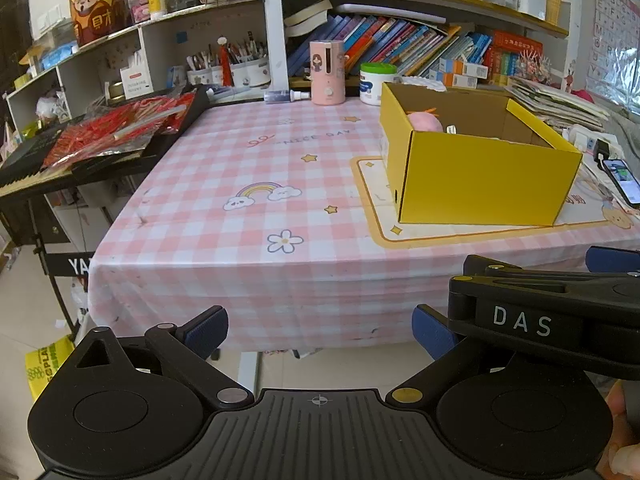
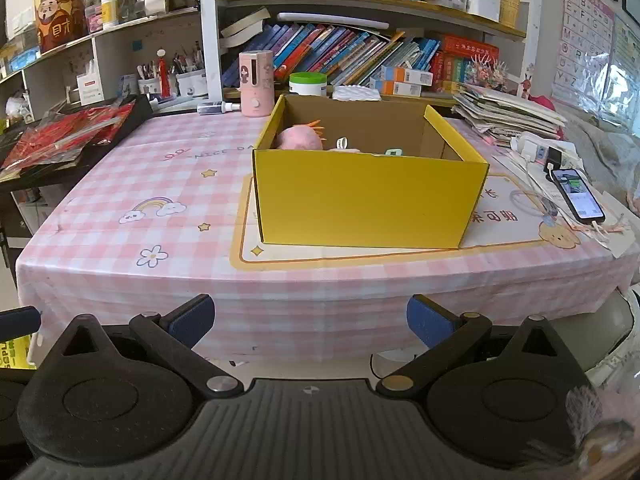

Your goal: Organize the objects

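A yellow cardboard box (image 2: 368, 196) stands open on a cream mat on the pink checked table; it also shows in the left wrist view (image 1: 480, 180). Inside it lie a pink plush toy (image 2: 300, 139) and a few small items, mostly hidden by the box wall. My left gripper (image 1: 320, 332) is open and empty, held off the table's front edge. My right gripper (image 2: 310, 320) is open and empty, also in front of the table edge. The right gripper's body shows in the left wrist view (image 1: 552, 312), beside the left one.
A phone (image 2: 578, 194) on a cable lies right of the box, with stacked papers (image 2: 508, 112) behind. A pink humidifier (image 2: 257, 82) and a white jar (image 2: 308, 83) stand at the back. Red packets (image 1: 120, 132) lie on a black keyboard at left. Bookshelves rise behind the table.
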`<state>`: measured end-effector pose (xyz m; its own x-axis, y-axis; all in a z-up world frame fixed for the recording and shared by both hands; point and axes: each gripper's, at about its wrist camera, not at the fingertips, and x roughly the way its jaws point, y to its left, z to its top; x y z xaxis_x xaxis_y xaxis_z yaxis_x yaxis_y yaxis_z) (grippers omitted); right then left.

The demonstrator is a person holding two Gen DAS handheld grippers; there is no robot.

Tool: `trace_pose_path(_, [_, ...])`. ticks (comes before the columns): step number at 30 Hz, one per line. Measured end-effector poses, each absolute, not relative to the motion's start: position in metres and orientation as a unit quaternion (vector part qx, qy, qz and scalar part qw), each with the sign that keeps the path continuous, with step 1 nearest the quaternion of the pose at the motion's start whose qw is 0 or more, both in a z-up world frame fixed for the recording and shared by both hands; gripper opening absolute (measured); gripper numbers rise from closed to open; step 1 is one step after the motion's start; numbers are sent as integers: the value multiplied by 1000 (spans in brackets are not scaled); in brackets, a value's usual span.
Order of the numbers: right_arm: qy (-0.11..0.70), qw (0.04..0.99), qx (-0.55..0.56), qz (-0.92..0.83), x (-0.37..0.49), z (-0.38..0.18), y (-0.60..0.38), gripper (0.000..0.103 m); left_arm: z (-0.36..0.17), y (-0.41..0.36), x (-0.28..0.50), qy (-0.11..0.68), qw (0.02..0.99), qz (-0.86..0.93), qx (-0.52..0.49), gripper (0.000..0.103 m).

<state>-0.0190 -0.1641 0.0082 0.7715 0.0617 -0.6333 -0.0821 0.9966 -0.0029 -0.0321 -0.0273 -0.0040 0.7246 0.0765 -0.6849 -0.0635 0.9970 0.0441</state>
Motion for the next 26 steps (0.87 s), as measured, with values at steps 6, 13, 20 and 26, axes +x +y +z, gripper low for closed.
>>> trace_pose_path(6, [335, 941, -16, 39, -18, 9, -163, 103, -4, -25, -31, 368, 929, 38, 6, 100])
trace_pose_path(13, [335, 941, -16, 41, -17, 10, -162, 103, -4, -24, -30, 363, 931, 40, 5, 100])
trace_pose_path(20, [338, 940, -18, 43, -13, 9, -161, 103, -6, -23, -28, 366, 930, 40, 1, 100])
trace_pose_path(26, [341, 939, -15, 44, -11, 7, -161, 103, -5, -23, -26, 368, 929, 41, 6, 100])
